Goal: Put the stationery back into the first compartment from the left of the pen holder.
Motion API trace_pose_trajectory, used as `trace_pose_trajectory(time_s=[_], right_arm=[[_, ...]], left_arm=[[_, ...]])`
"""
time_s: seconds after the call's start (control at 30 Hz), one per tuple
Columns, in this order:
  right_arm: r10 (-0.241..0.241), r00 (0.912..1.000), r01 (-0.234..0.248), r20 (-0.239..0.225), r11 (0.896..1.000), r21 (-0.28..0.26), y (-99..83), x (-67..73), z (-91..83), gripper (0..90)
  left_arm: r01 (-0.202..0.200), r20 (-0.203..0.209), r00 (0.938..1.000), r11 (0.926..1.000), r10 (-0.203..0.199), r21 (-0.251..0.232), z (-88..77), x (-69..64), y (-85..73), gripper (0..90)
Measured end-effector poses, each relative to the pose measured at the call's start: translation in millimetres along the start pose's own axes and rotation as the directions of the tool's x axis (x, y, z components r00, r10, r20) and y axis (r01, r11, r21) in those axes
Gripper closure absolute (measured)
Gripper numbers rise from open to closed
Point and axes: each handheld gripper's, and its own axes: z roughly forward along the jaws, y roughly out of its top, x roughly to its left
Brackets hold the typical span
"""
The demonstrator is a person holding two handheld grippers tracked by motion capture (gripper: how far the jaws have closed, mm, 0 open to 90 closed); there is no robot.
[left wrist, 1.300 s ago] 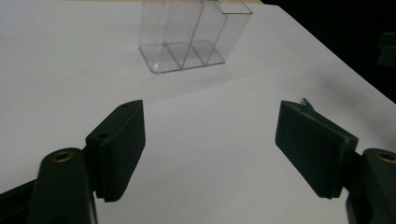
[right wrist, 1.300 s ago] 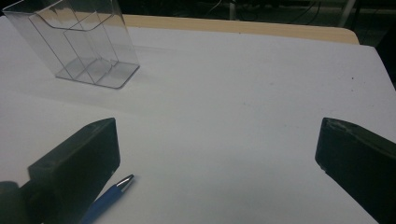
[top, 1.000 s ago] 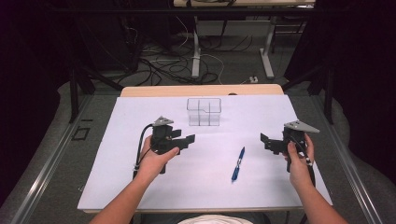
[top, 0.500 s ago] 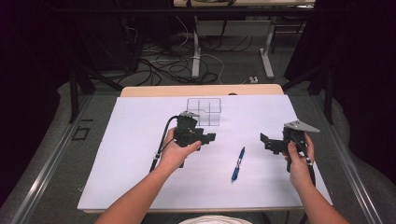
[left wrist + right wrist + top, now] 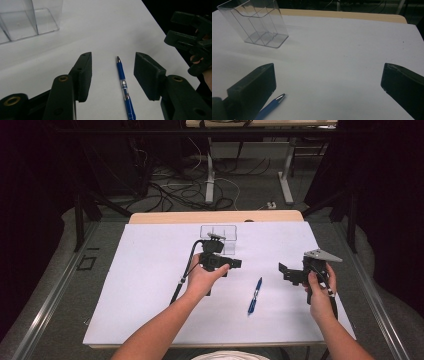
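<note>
A blue pen (image 5: 255,296) lies on the white table top between my two hands. My left gripper (image 5: 236,263) hovers just left of it, in front of a clear plastic organizer (image 5: 218,236). In the left gripper view the pen (image 5: 123,87) lies on the table between and below the jaws of the left gripper (image 5: 113,57). Those jaws have just been closing but stand apart, and their pads do not touch the pen. My right gripper (image 5: 286,270) is held at the right, open wide (image 5: 328,75) and empty, with the pen tip (image 5: 279,98) by its left jaw.
The clear organizer (image 5: 259,23) has several upright compartments and stands near the back middle of the white sheet (image 5: 140,285). A wooden table edge (image 5: 215,216) runs behind it. In the left gripper view the other gripper (image 5: 192,37) shows at the right.
My left hand has carried its gripper to the right and a little farther back, close to the organizer and the pen. Its jaws look narrower. The right hand has stayed put.
</note>
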Motion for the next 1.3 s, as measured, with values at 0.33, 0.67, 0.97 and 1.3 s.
trace_pose_trajectory(time_s=[0.33, 0.67, 0.97, 1.3], right_arm=[[0.006, 1.0000, -0.006, -0.001, 1.000, 0.006, 0.1, -0.2, -0.8, 0.0], [0.003, 1.0000, -0.003, 0.001, 1.000, 0.003, -0.5, 0.5, 0.1, 0.0], [-0.002, 1.0000, 0.002, -0.008, 1.000, 0.012, -0.7, 0.3, 0.4, 0.0], [-0.004, 1.0000, 0.004, -0.002, 1.000, 0.011, -0.6, -1.0, 0.4, 0.0]], left_arm=[[0.043, 0.018, 0.9988, 0.9964, -0.045, 0.073, 25.3, -0.6, -0.3, 55.1], [0.029, 0.011, 0.9994, 0.9869, -0.032, 0.159, 52.6, -8.7, -2.8, 59.1], [0.036, -0.006, 0.9993, 0.9717, -0.036, 0.233, 74.9, -13.1, -7.9, 60.1], [0.041, 0.004, 0.9990, 0.9624, -0.044, 0.268, 94.0, -16.8, -13.4, 61.0]])
